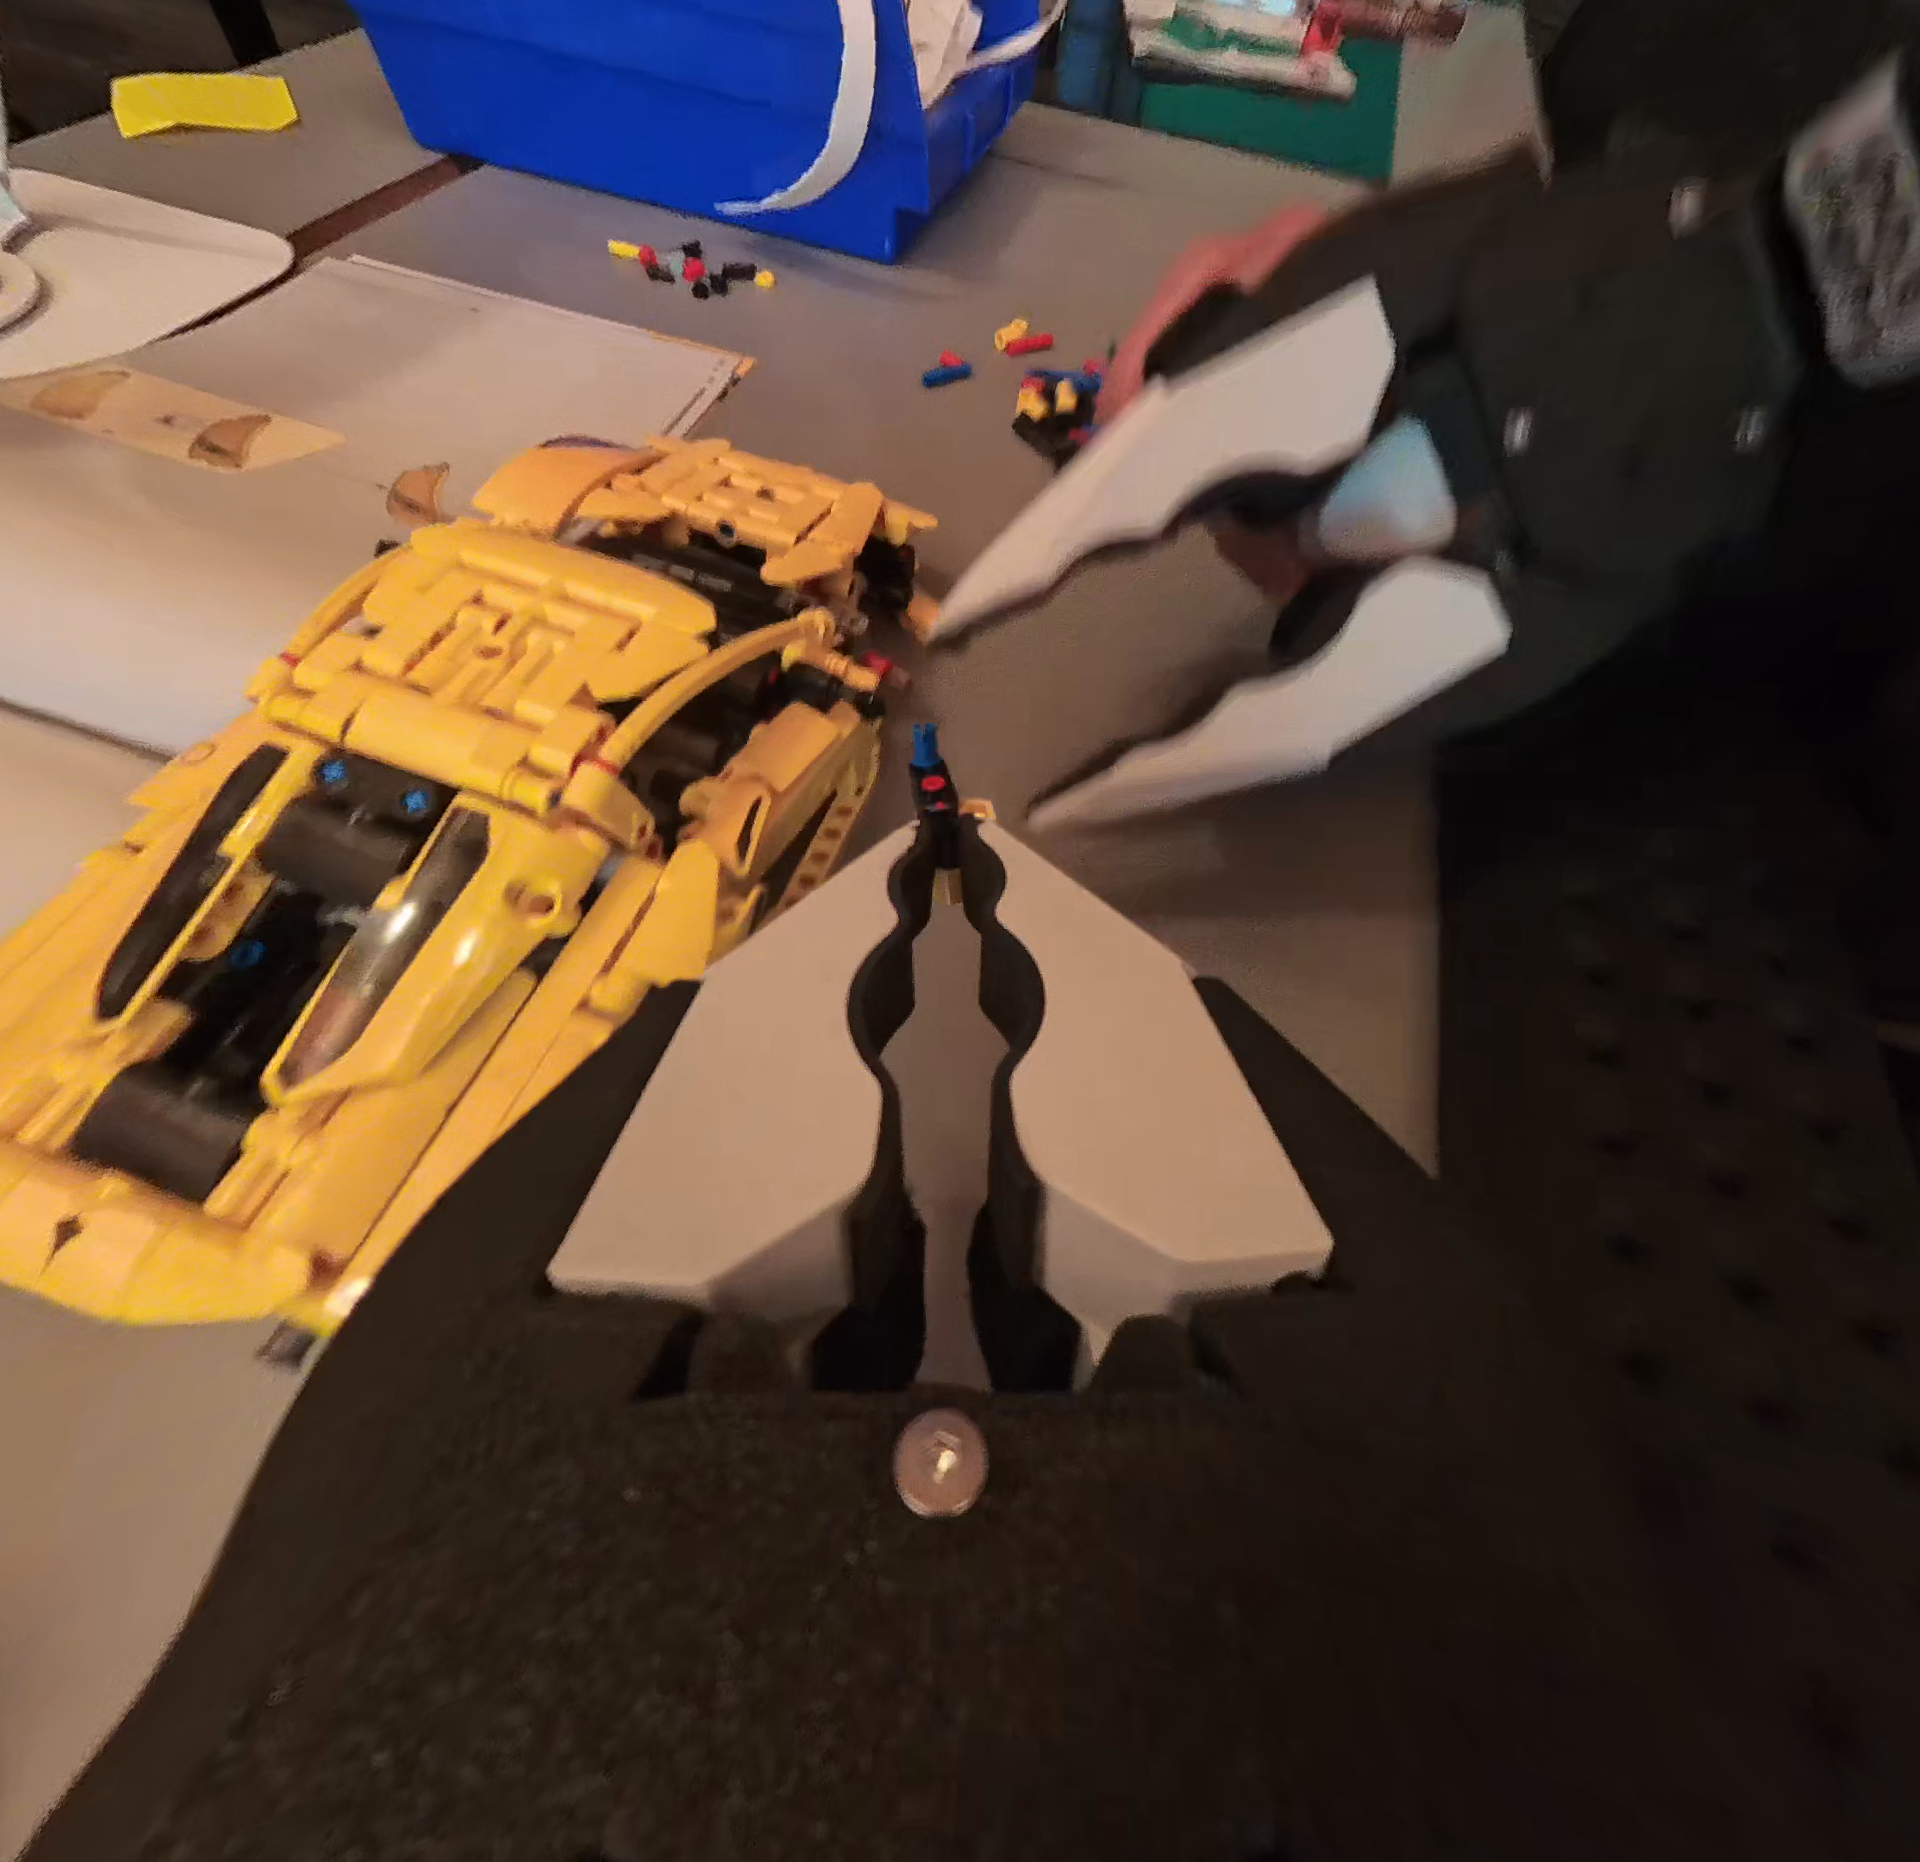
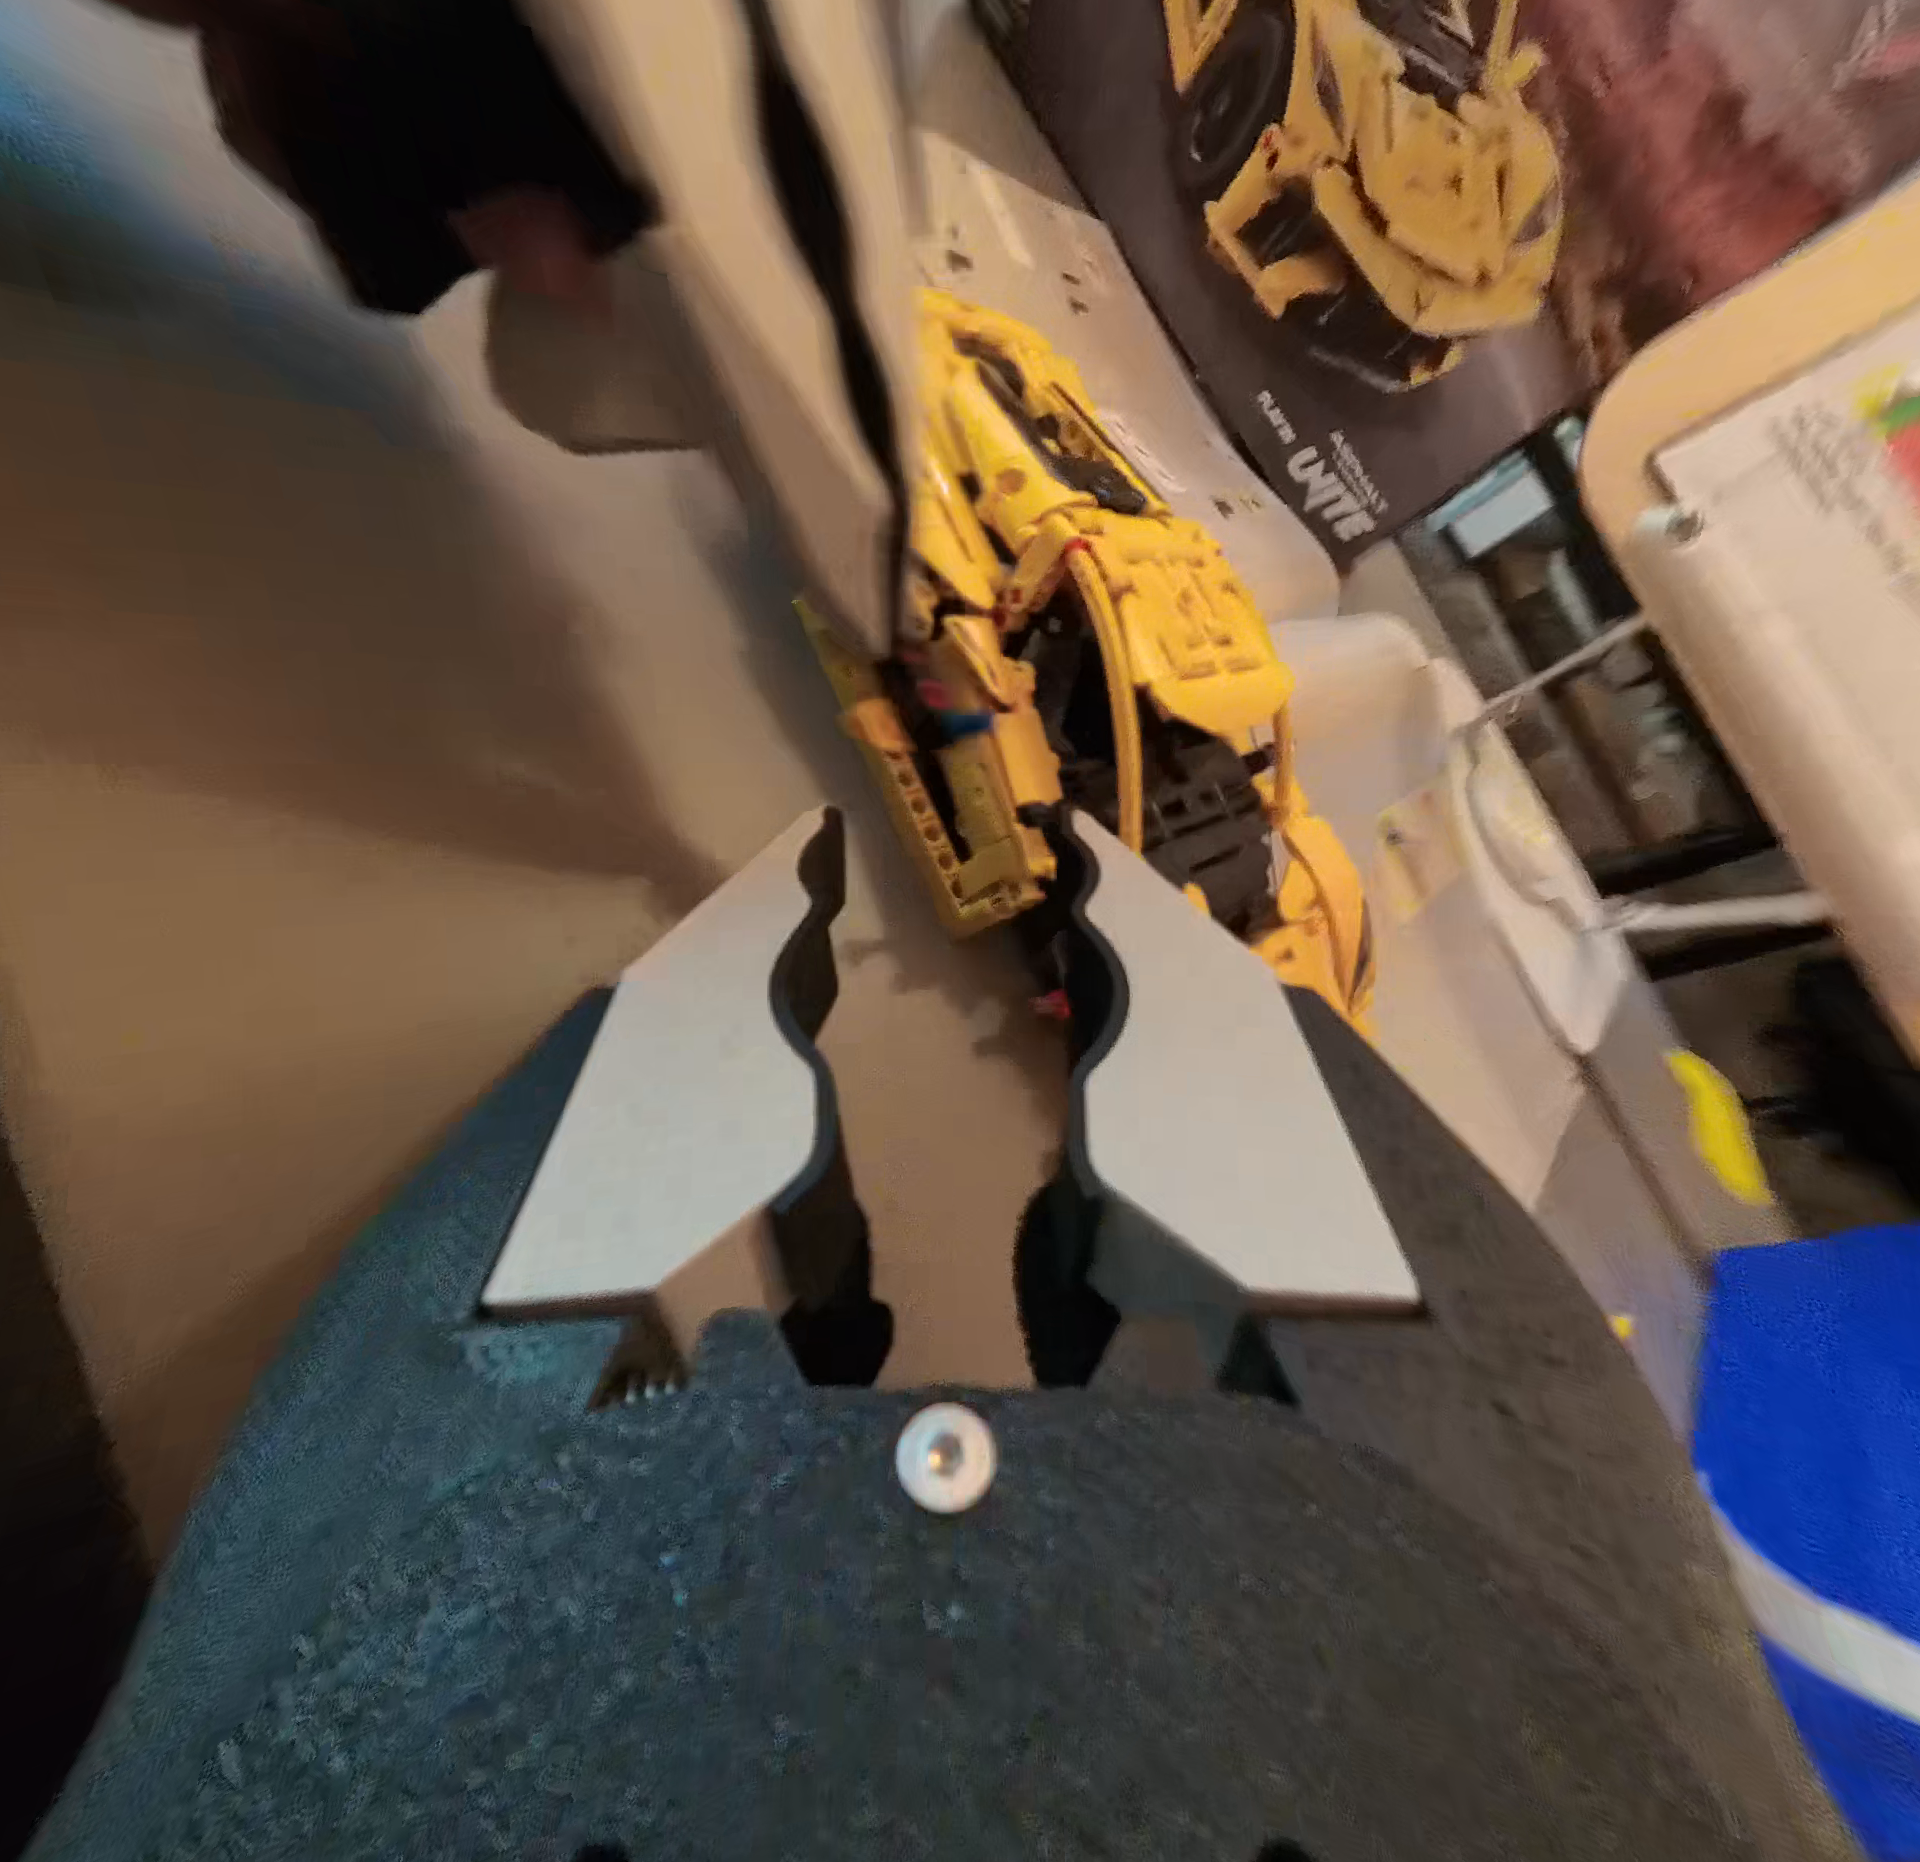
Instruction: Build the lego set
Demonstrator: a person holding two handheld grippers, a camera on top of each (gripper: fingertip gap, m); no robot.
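Seen close over a grey table (image 1: 1039, 223): left gripper (image 1: 943, 844), tips pinched on a small black pin assembly (image 1: 933, 789) with a blue end and a red dot, held upright just beside the flank of the yellow lego car (image 1: 447, 825). Reaching in from the right, tilted down toward the car's rear, right gripper (image 1: 982, 716), jaws spread and empty, a hand (image 1: 1195, 285) wrapped round its dark body. Pale, smooth, wedge-shaped fingers (image 2: 686, 1085) with wavy black inner edges, set in rough black foam-like housing. Glossy ribbed yellow panels over black framework on the car. Scattered beyond it, loose red, blue, yellow and black pieces (image 1: 1049, 399), near a blue plastic bin (image 1: 675, 77). Printed box (image 2: 1403, 202) showing a yellow car at the far edge, blurred.
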